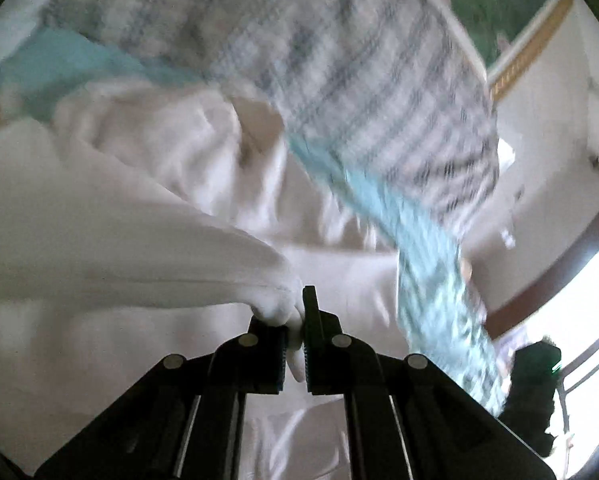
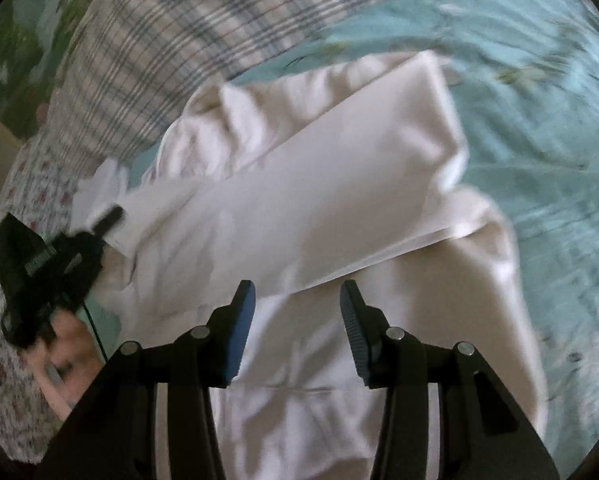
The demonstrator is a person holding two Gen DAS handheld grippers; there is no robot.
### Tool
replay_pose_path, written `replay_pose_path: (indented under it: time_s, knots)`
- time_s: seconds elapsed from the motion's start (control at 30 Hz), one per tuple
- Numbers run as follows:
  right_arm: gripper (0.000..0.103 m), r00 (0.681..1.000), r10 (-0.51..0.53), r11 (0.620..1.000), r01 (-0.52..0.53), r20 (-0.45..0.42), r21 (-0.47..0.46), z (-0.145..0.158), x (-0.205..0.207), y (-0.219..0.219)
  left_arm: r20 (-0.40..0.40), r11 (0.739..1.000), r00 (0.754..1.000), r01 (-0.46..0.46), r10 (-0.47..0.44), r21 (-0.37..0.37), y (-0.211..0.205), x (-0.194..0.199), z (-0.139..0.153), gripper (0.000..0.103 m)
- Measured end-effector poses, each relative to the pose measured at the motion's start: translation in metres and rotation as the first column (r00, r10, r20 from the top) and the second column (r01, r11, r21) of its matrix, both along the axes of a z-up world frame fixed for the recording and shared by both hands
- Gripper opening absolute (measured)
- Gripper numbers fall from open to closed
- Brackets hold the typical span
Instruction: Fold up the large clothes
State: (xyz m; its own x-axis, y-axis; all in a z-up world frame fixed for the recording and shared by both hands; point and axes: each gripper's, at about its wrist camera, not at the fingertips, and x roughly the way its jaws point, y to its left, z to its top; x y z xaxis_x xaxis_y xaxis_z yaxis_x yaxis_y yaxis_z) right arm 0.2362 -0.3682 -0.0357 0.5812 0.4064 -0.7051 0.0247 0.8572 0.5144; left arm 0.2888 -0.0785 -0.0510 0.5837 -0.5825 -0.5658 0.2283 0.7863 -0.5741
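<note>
My left gripper [image 1: 295, 344] is clamped on a bunched edge of the large white cotton garment [image 2: 299, 208], which lies across the teal floral bedspread [image 2: 539, 120] beside a grey plaid blanket [image 2: 171, 52]. My right gripper [image 2: 297, 304] hovers above the cloth, jaws apart.

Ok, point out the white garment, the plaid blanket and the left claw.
white garment [image 2: 299, 208]: right wrist view, folded flap.
plaid blanket [image 2: 147, 52]: right wrist view, striped middle.
left claw [image 1: 296, 340]: left wrist view, between fingertips.

Plaid blanket [image 1: 339, 80] motion-blurred — white garment [image 2: 299, 208] cut off below.
</note>
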Motion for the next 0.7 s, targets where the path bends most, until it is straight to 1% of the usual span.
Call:
replay_pose_path:
  time_s: [0.07, 0.13, 0.2, 0.23, 0.3, 0.33, 0.37, 0.43, 0.5, 0.53, 0.57, 0.63, 0.67, 0.7]
  knots:
    - [0.045, 1.000, -0.022, 1.000, 0.022, 0.003, -0.003, 0.001, 0.002, -0.010, -0.053, 0.998, 0.997, 0.053, -0.051, 0.041, -0.020, 0.004, -0.023, 0.006]
    - [0.045, 1.000, -0.024, 1.000, 0.024, 0.003, 0.000, 0.002, 0.005, -0.013, -0.104, 0.991, 0.990, 0.105, -0.097, 0.082, -0.030, 0.001, -0.041, 0.007]
    - [0.045, 1.000, -0.010, 1.000, 0.010, -0.004, 0.009, 0.000, 0.010, -0.011, -0.146, 0.986, 0.983, 0.128, -0.112, 0.104, -0.024, -0.005, -0.050, 0.017]
    - [0.045, 1.000, -0.002, 1.000, 0.002, -0.008, 0.020, -0.002, 0.014, -0.009, -0.143, 0.985, 0.983, 0.135, -0.119, 0.108, -0.019, -0.012, -0.051, 0.023]
    - [0.045, 1.000, 0.024, 0.999, -0.023, -0.013, 0.038, -0.004, 0.021, -0.002, -0.118, 0.982, 0.986, 0.130, -0.114, 0.139, -0.001, -0.031, -0.046, 0.026]
    - [0.045, 0.999, 0.042, 0.998, -0.041, -0.013, 0.045, -0.004, 0.025, 0.004, -0.108, 0.979, 0.989, 0.122, -0.106, 0.162, 0.009, -0.042, -0.042, 0.030]
    - [0.045, 0.998, 0.067, 0.996, -0.066, -0.014, 0.055, -0.005, 0.032, 0.013, -0.090, 0.976, 0.992, 0.102, -0.086, 0.193, 0.025, -0.057, -0.038, 0.033]
    - [0.045, 0.995, 0.099, 0.993, -0.097, -0.021, 0.071, -0.008, 0.043, 0.028, -0.058, 0.964, 0.998, 0.042, -0.028, 0.262, 0.054, -0.074, -0.029, 0.034]
    - [0.045, 0.991, 0.125, 0.989, -0.121, -0.039, 0.079, -0.014, 0.057, 0.041, -0.035, 0.938, 0.996, -0.061, 0.077, 0.340, 0.088, -0.087, -0.026, 0.034]
    - [0.045, 0.990, 0.135, 0.988, -0.131, -0.050, 0.084, -0.017, 0.063, 0.047, -0.025, 0.916, 0.989, -0.125, 0.145, 0.382, 0.106, -0.091, -0.025, 0.034]
    - [0.045, 0.987, 0.147, 0.986, -0.140, -0.066, 0.090, -0.022, 0.070, 0.054, -0.005, 0.871, 0.969, -0.222, 0.249, 0.438, 0.129, -0.096, -0.025, 0.034]
    - [0.045, 0.984, 0.150, 0.987, -0.142, -0.099, 0.081, -0.031, 0.084, 0.064, 0.033, 0.805, 0.925, -0.347, 0.379, 0.481, 0.161, -0.099, -0.025, 0.034]
    - [0.045, 0.982, 0.147, 0.988, -0.140, -0.116, 0.070, -0.036, 0.089, 0.068, 0.028, 0.776, 0.900, -0.390, 0.435, 0.496, 0.178, -0.098, -0.028, 0.034]
    - [0.045, 0.980, 0.147, 0.988, -0.139, -0.134, 0.068, -0.042, 0.094, 0.073, 0.011, 0.769, 0.891, -0.398, 0.455, 0.500, 0.188, -0.095, -0.033, 0.034]
